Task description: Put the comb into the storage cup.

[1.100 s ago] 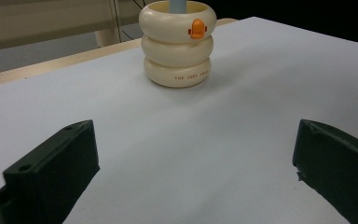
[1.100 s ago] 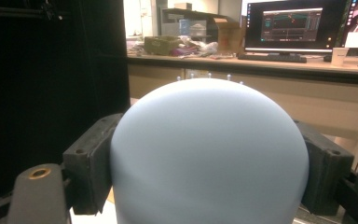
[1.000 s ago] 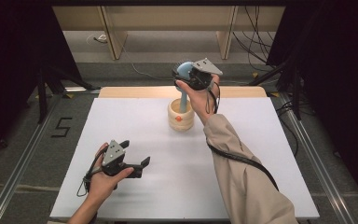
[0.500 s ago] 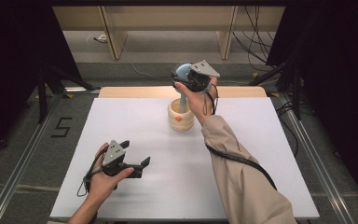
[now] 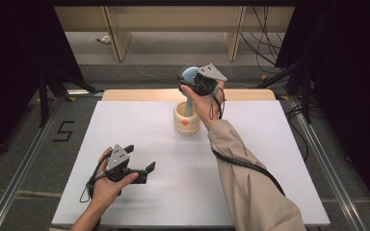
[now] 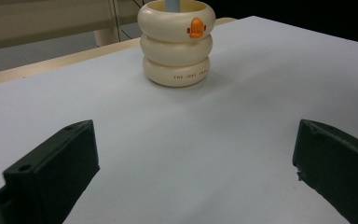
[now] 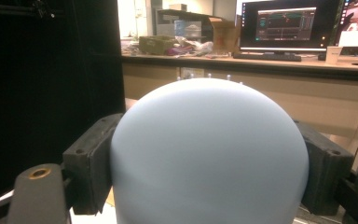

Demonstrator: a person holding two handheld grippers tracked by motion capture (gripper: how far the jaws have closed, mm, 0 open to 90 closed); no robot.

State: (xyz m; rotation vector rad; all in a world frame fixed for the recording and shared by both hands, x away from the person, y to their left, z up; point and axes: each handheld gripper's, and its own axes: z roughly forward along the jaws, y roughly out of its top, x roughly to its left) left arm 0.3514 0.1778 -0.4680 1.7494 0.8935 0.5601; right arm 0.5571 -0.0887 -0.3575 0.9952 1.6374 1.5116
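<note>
A cream ribbed holder point(image 5: 186, 121) point(image 6: 176, 41) with an orange duck mark stands at the back middle of the white table point(image 5: 173, 192). A pale blue hairbrush point(image 5: 190, 77) point(image 7: 209, 154) stands in it, handle down inside. My right gripper point(image 5: 192, 79) point(image 7: 205, 163) is above the holder, both pads pressed on the sides of the round brush head. My left gripper point(image 5: 139, 161) point(image 6: 191, 172) rests low over the front left of the table, open, with nothing between its fingers, facing the holder.
A wooden strip point(image 5: 125, 95) runs along the table's far edge. Behind it stand bench legs and cables on the floor. Metal rails point(image 5: 24, 168) flank the table. In the right gripper view a desk with monitors point(image 7: 284, 23) lies beyond.
</note>
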